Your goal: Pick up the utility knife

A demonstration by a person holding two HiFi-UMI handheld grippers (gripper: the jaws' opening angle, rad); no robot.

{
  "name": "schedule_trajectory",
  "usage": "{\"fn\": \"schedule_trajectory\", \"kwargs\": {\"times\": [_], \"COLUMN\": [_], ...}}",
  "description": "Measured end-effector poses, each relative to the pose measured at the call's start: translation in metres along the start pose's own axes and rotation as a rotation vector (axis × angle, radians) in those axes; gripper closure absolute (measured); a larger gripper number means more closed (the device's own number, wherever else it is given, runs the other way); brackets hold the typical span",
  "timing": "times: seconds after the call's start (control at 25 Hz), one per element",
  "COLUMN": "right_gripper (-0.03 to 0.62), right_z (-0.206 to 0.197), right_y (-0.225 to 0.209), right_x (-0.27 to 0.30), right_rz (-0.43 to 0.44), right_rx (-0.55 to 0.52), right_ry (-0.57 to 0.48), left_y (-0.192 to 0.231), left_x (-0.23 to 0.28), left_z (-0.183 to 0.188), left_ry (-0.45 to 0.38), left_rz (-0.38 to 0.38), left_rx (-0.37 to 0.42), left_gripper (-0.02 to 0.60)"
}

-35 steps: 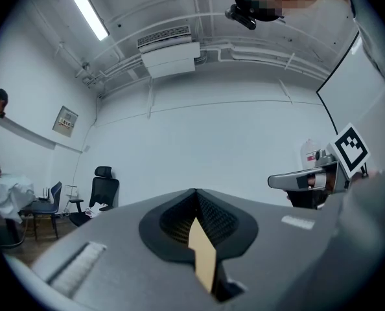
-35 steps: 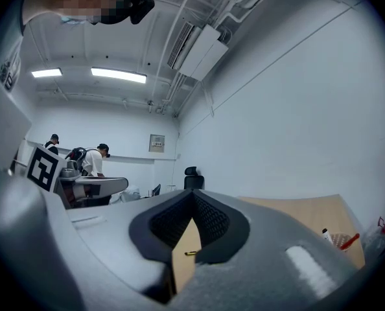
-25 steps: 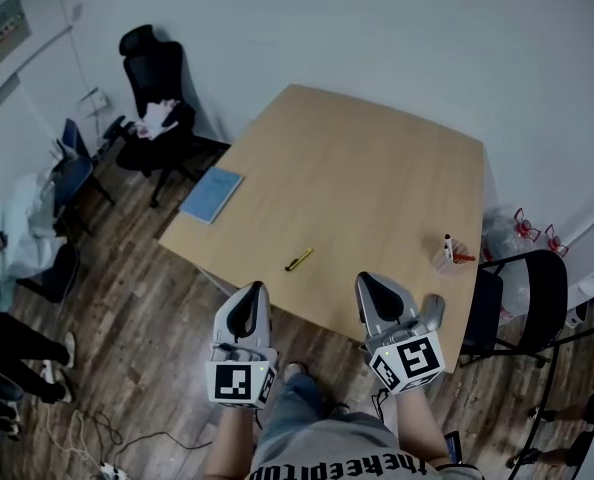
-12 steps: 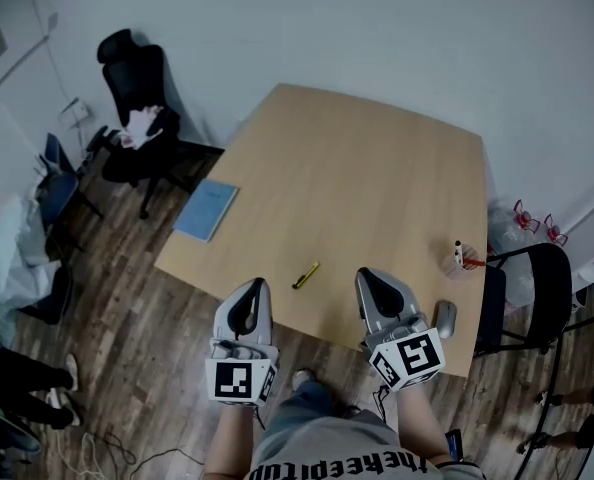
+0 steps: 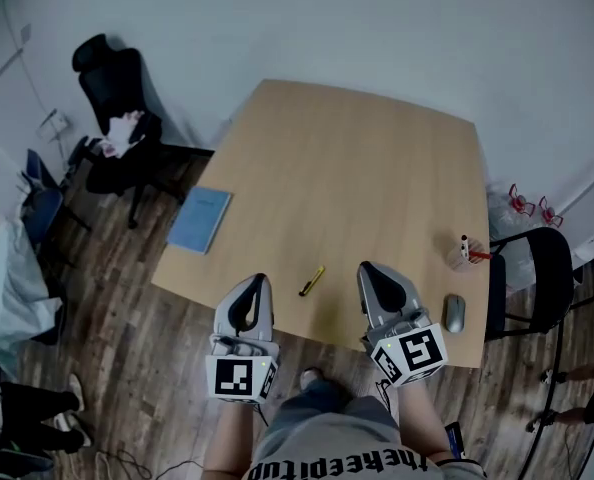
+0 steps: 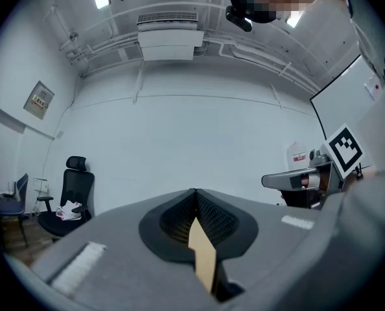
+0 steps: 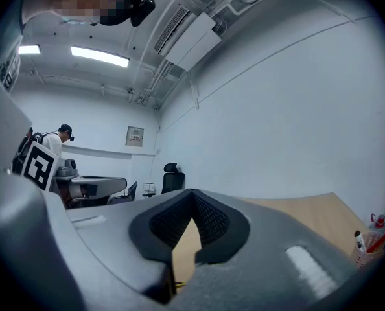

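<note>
Knife [image 5: 311, 281] is laid on the desk [image 5: 377, 158] near its front edge, between left claw [image 5: 254, 290] and right claw [image 5: 372, 276], touched by neither. Both claws are closed, with nothing gripped. Pens are held in a cup [image 5: 459, 260] at the desk's right edge. A mouse [image 5: 455, 313] is near the cup, and a notebook [image 5: 199, 219] lies at the left edge.
</note>
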State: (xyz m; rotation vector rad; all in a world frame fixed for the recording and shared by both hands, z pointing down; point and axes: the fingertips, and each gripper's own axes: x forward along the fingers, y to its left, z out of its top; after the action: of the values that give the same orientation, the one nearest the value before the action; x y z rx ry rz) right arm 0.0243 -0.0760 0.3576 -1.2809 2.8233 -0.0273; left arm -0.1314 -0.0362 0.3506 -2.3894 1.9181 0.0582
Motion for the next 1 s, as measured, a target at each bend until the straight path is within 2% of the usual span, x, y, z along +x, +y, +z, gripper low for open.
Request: {"fn": "schedule_trajectory", "kwargs": {"times": [0.64,0.8,1.0], "right_gripper": [0.592,0.592,0.592], "right_z": [-0.026,-0.03,-0.039], "right_y": [-0.011,-0.015,-0.019], "right_x": [0.008,0.014,0.018], "right_rz": [-0.078,-0.081,-0.089], "right_rx": [0.018,0.024,0.027], "right_ry": [0.074,0.094,0.125], "left_y": [0.008,0.002,-0.005], "left_x": [0.024,0.034,0.045], "left_z": [-0.048,-0.062,-0.102], "left_ry": [0.097,0.162,0.276], "left_rz": [-0.07,-0.108,-0.155], "left_rx": [-0.048,-0.061,-0.057], "left_gripper": [0.561,0.561,0.561]}}
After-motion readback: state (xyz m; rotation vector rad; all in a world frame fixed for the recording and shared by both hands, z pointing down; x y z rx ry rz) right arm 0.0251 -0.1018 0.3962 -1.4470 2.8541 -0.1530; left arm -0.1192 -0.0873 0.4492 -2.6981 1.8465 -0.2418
